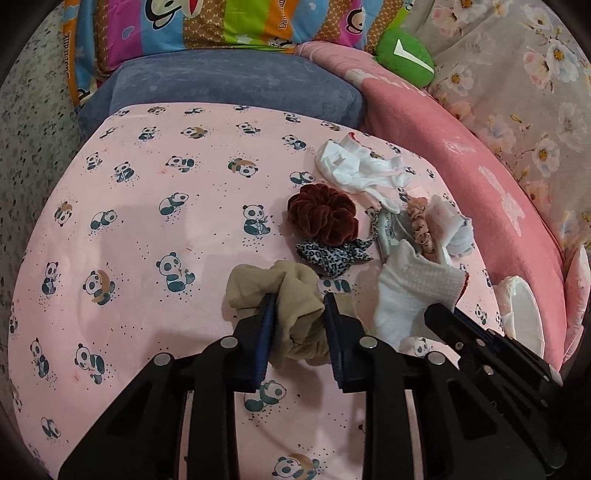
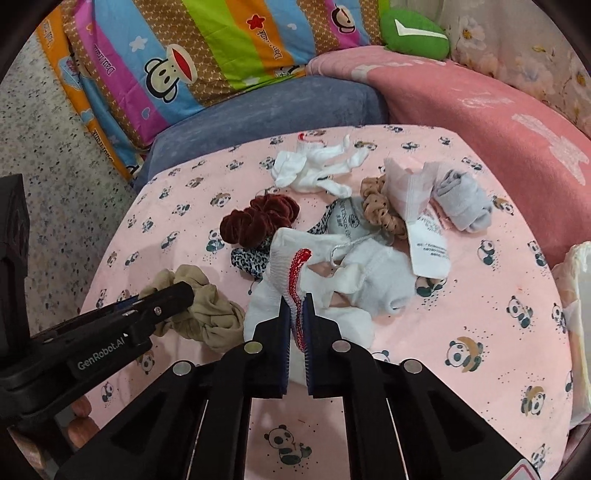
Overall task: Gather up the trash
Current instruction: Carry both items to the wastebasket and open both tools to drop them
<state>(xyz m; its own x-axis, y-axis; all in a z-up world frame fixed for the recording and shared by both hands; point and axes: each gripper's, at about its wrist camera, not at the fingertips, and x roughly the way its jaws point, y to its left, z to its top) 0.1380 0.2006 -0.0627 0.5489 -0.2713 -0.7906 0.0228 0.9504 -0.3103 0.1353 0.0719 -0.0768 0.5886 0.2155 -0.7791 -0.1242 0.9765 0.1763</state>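
Left claw [image 1: 300,295]: fingers apart, straddling a bunched beige stocking [image 1: 291,295]; fabric lies between and around both fingers, not visibly pinched.
Right claw [image 2: 296,297]: fingers nearly together, clamped on the red-trimmed cuff of a white sock [image 2: 284,266].
Beige stocking: crumpled on the near part of the pink panda-print sheet [image 1: 147,229], left of the white sock.
White sock: draped toward the right claw, its body resting on the sheet just beside the stocking.
Dark red velvet scrunchie [image 1: 323,218]: beyond the stocking, touching a leopard-print fabric strip [image 1: 332,256] on its near side.
White gloves [image 1: 362,168]: tangled at the far edge of the pile.
Tan dotted scrunchie [image 2: 380,208]: right of the red scrunchie, against a torn white wrapper [image 2: 424,221].
Grey sock [image 2: 463,201]: rolled, on the right side of the pile, touching the wrapper.
Background: blue-grey cushion [image 1: 229,85], striped cartoon pillow [image 1: 221,22], pink blanket [image 1: 461,147], green plush item [image 1: 404,55].
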